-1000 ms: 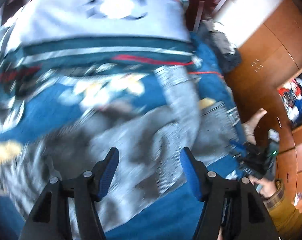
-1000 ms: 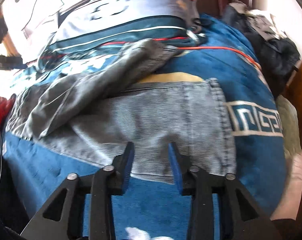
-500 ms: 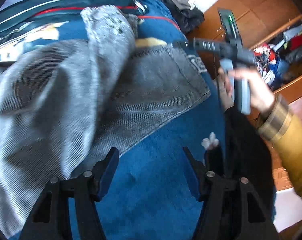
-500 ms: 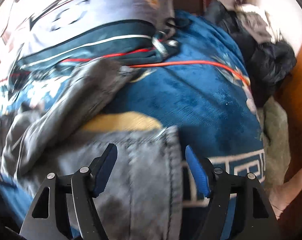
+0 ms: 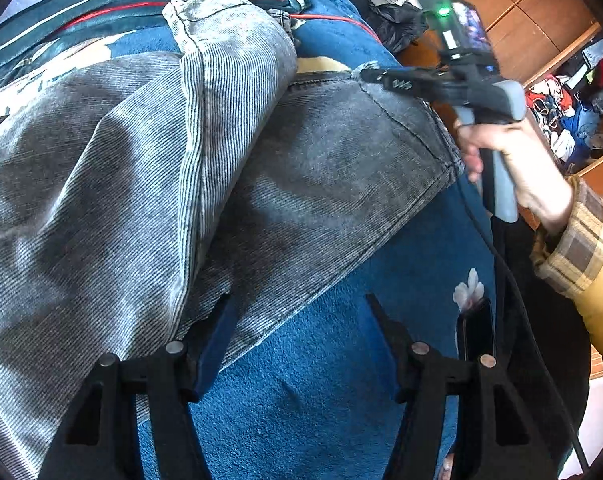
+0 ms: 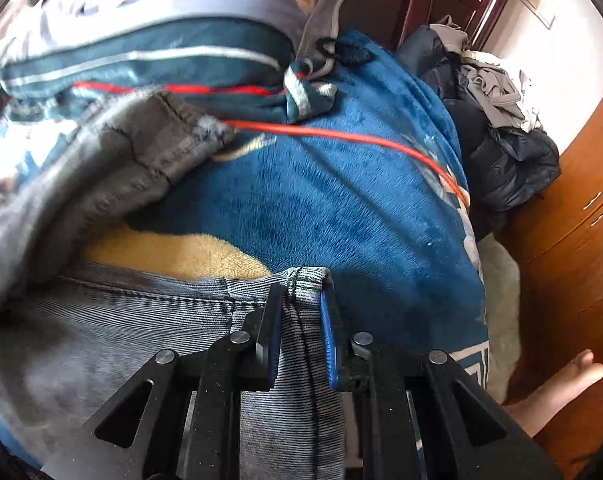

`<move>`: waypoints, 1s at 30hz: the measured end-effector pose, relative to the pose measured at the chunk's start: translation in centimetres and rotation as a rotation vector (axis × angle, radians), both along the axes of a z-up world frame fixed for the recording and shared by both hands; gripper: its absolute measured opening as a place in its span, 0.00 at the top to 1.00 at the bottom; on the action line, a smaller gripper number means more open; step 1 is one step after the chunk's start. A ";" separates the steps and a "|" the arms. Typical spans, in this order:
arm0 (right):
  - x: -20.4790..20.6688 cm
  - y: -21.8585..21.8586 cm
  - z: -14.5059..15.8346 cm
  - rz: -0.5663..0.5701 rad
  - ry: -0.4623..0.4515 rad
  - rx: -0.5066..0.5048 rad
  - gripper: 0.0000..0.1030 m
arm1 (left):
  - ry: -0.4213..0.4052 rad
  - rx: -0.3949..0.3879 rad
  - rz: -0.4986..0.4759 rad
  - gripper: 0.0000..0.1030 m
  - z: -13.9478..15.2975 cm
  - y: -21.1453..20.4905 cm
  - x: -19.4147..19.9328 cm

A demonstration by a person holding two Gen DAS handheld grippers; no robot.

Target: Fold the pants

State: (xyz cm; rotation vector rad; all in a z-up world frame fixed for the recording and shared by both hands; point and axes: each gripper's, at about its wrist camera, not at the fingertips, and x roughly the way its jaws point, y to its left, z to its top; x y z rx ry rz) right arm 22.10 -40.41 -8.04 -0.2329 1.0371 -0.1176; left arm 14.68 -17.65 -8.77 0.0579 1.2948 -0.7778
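A bedroom is being shown: a plush blue patterned blanket is covering the bed, with wooden wardrobe doors and a heap of dark clothes at the far side. The grey corduroy-textured denim pants are being laid flat across the blanket, one leg already doubled over the other and running away toward the pillows.

The right gripper is being closed on the far corner of the waistband; the jaws are closing, and fabric is being pinched narrowly between the blue pads.

The left gripper is being held wide, nothing clamped. The near edge of the pants is lying just ahead of it and to its left, the left finger overlapping the cloth edge, the right finger over bare blanket.

The long axis of the waistband is running from one gripper to the other, so the left gripper is judged to need the near corner before the lift.
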 end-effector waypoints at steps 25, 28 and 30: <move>-7.4 -1.7 1.8 -0.096 0.028 0.431 0.55 | -0.020 -0.185 0.199 0.38 8.5 1.8 8.4; -7.3 -1.9 0.7 -0.103 0.088 0.484 0.55 | -0.005 -0.132 0.270 0.38 7.8 1.2 12.9; -7.4 -1.8 0.6 -0.098 0.095 0.483 0.55 | 0.021 -0.110 0.317 0.38 6.6 1.1 15.4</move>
